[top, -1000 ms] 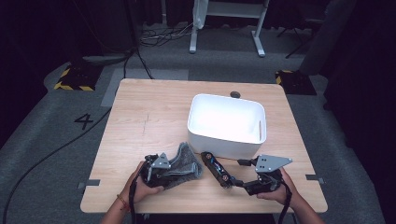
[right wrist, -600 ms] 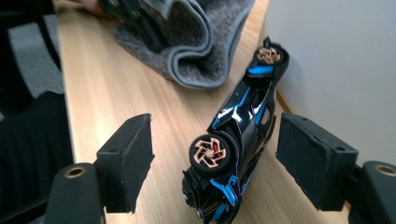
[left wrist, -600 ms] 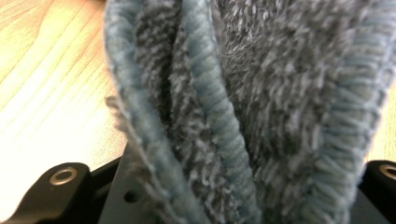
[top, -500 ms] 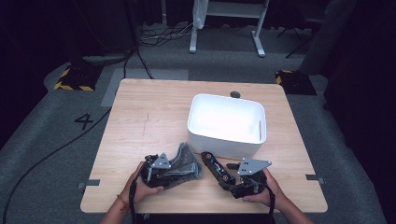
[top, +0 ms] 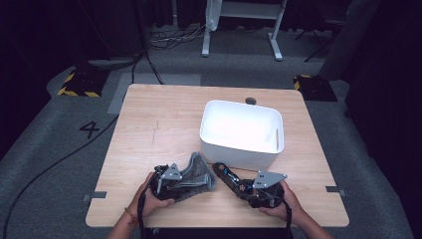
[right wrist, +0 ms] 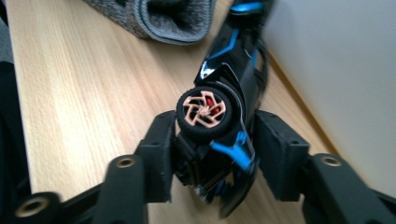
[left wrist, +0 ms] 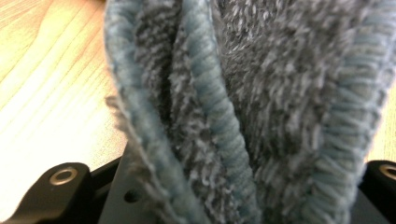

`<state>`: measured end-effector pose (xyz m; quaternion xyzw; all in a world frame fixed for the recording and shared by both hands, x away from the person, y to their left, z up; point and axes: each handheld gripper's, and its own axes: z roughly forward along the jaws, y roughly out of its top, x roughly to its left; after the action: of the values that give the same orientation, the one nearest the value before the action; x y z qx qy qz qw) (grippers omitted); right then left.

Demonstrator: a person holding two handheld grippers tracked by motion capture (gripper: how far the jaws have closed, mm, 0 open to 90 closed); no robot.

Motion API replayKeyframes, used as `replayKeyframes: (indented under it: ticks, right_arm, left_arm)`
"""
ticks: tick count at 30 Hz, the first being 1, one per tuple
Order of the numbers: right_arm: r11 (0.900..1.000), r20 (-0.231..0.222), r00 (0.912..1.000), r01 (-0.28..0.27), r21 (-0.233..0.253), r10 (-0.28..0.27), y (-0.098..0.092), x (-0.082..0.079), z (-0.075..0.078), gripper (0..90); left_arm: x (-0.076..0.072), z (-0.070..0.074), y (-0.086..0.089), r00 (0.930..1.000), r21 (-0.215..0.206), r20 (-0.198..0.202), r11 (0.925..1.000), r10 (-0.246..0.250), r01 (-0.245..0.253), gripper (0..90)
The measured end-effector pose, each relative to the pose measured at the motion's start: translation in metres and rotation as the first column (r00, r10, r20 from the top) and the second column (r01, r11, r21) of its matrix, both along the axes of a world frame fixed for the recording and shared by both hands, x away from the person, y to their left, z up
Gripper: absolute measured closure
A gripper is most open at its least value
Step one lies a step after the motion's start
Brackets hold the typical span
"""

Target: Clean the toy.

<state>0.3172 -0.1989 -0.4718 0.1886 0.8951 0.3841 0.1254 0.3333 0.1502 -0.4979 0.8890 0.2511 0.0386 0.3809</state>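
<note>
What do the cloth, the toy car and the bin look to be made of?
Cloth: grey-blue terry or microfibre, going by the fuzzy pile and ribbed hem.
Toy car: looks like glossy black plastic with blue trim; the tyre seems matte rubber, the rim copper-coloured.
Bin: likely white moulded plastic, smooth, faint sheen.

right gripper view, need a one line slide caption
Right gripper jaws straddling a black and blue toy car on the wooden table.

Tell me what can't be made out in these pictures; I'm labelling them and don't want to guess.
- Left gripper: in the left gripper view the grey cloth covers the jaws; its grip is not readable.
- Toy car: its front is blurred in the right gripper view; the right gripper hides its rear in the high view.
- White bin: glare washes out its inside in the high view.
</note>
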Motion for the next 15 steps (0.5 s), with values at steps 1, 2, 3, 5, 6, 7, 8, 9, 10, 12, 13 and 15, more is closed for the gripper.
replayKeyframes:
  ticks: [1, 2, 3, 5, 6, 7, 8, 9, 10, 12, 13, 15]
  right_arm:
    - [1.000, -0.001, 1.0000, -0.002, 0.004, 0.002, -0.002, 0.001, 0.000, 55.0]
    - [1.000, -0.006, 1.0000, 0.002, 0.007, -0.002, -0.005, 0.002, 0.000, 55.9]
    - [1.000, -0.010, 0.9999, 0.008, 0.007, -0.008, -0.008, 0.003, -0.001, 56.5]
    - [1.000, -0.008, 1.0000, 0.002, 0.010, -0.002, -0.012, 0.005, -0.002, 57.4]
    - [1.000, -0.006, 1.0000, 0.003, 0.008, -0.003, -0.014, 0.006, -0.002, 57.7]
    - [1.000, -0.005, 1.0000, -0.002, 0.009, 0.002, -0.016, 0.007, -0.002, 58.0]
    - [1.000, -0.003, 1.0000, -0.004, 0.008, 0.004, -0.018, 0.008, -0.003, 58.1]
    - [1.000, -0.005, 1.0000, -0.004, 0.014, 0.004, -0.019, 0.009, -0.003, 57.6]
    - [1.000, -0.005, 1.0000, 0.000, 0.017, 0.000, -0.020, 0.011, -0.004, 55.4]
    - [1.000, -0.010, 0.9999, -0.005, 0.027, 0.006, -0.022, 0.013, -0.006, 52.8]
    - [0.999, -0.016, 0.9998, -0.009, 0.033, 0.010, -0.023, 0.014, -0.006, 49.7]
    - [0.999, -0.017, 0.9998, -0.012, 0.040, 0.013, -0.023, 0.016, -0.007, 42.2]
  left_arm:
    - [0.000, 0.000, 0.000, 1.0000, 0.000, 0.000, 1.0000, 0.000, 0.000, 66.7]
    - [0.000, 0.000, 0.000, 1.0000, 0.000, 0.000, 1.0000, 0.000, 0.000, 66.6]
    - [0.000, 0.000, 0.000, 1.0000, 0.000, 0.000, 1.0000, 0.000, 0.000, 66.6]
    - [0.000, 0.000, 0.000, 1.0000, -0.001, -0.002, 1.0000, 0.000, 0.000, 66.6]
    - [0.000, 0.000, 0.000, 1.0000, 0.000, -0.002, 1.0000, 0.000, 0.000, 66.6]
    - [0.000, 0.000, 0.000, 1.0000, -0.001, -0.001, 1.0000, 0.000, 0.000, 66.7]
    - [0.000, 0.000, 0.000, 1.0000, -0.001, -0.002, 1.0000, 0.000, 0.000, 66.7]
    - [0.000, 0.000, 0.000, 1.0000, -0.001, -0.001, 1.0000, 0.000, 0.000, 66.6]
    - [0.000, 0.000, 0.000, 1.0000, -0.001, -0.002, 1.0000, 0.000, 0.000, 66.6]
    - [0.000, 0.000, 0.000, 1.0000, -0.002, -0.002, 1.0000, 0.000, 0.000, 66.7]
    - [0.000, 0.000, 0.000, 1.0000, -0.002, -0.003, 1.0000, 0.000, 0.000, 66.6]
    - [0.000, 0.000, 0.000, 1.0000, -0.006, -0.004, 1.0000, 0.000, 0.000, 66.6]
